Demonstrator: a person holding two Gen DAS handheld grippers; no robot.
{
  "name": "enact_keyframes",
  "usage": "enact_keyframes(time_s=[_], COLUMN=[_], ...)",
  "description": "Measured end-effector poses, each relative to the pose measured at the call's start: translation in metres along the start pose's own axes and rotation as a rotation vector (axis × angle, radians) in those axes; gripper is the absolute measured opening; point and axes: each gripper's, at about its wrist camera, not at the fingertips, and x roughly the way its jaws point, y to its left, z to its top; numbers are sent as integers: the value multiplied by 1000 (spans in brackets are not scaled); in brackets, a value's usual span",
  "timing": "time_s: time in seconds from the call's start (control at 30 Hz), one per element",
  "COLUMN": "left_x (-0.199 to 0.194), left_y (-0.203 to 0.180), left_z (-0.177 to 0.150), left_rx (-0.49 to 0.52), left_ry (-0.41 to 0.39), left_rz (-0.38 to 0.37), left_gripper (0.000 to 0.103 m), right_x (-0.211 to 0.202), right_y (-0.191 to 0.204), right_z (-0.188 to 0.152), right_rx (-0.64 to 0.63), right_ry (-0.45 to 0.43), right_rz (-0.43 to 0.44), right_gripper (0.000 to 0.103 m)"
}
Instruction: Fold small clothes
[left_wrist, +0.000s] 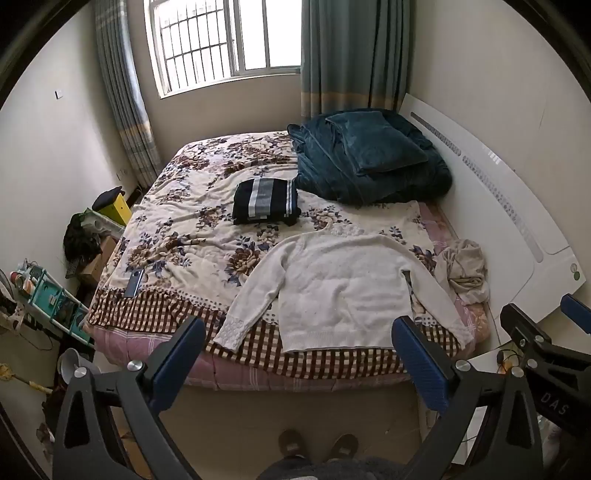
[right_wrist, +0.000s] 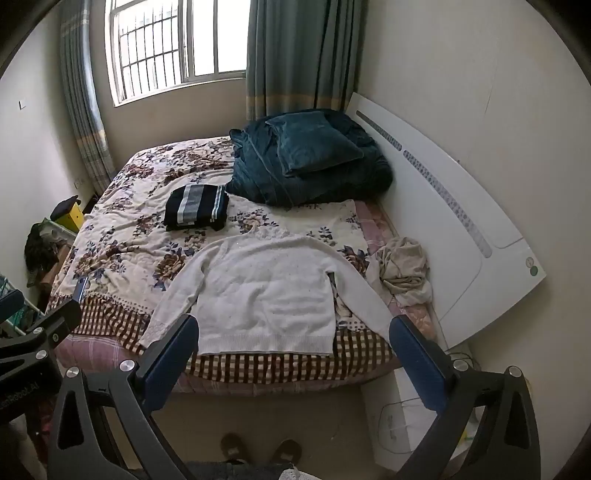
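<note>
Both my grippers hang above the floor at the bed's foot, tilted down, nothing between the blue pads. My left gripper (left_wrist: 299, 354) has its jaws spread wide, empty; my right gripper (right_wrist: 295, 354) the same, wide and empty. My brown slippers (left_wrist: 317, 448) show on the floor below.

White long-sleeved knit sweater (left_wrist: 332, 291) lies flat, face up, sleeves angled outward, at the near edge of the floral cream-and-brown bedspread (left_wrist: 192, 221), hem over the brown checked border. Beyond it, toward the middle, sits a folded navy garment with grey and white stripes (left_wrist: 264, 201), apart from the sweater. Crumpled beige cloth (left_wrist: 463, 269) lies just right of the sweater's sleeve, near the white headboard panel (left_wrist: 517, 221). Dark teal quilt with a teal pillow on top (left_wrist: 369, 155) is piled at the far right corner under the window. Dark phone (left_wrist: 133, 283) rests on the bedspread's left edge.
</note>
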Motion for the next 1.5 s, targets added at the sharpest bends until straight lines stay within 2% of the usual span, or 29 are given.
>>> enact_keyframes(time_s=[0.53,0.6,0.77,0.83,1.5], left_x=[1,0,-1,0,-1], left_y=[0,-8,-11,-11,-16], left_z=[6,19,16,17,25], left_rx=[3,2,24,-4,7], left_ry=[2,2,-7,4,26], left_rz=[9,9,36,3,14], left_gripper=[103,103,103,103,103], right_x=[-6,-8,-9,-10,-15], right_y=[1,4,4,5,8], right_z=[3,8,7,9,6], right_rx=[1,3,2,2,3], right_ry=[-11,-13,-16,-15,-16], right_rz=[1,2,2,4,2], right_gripper=[103,103,103,103,103])
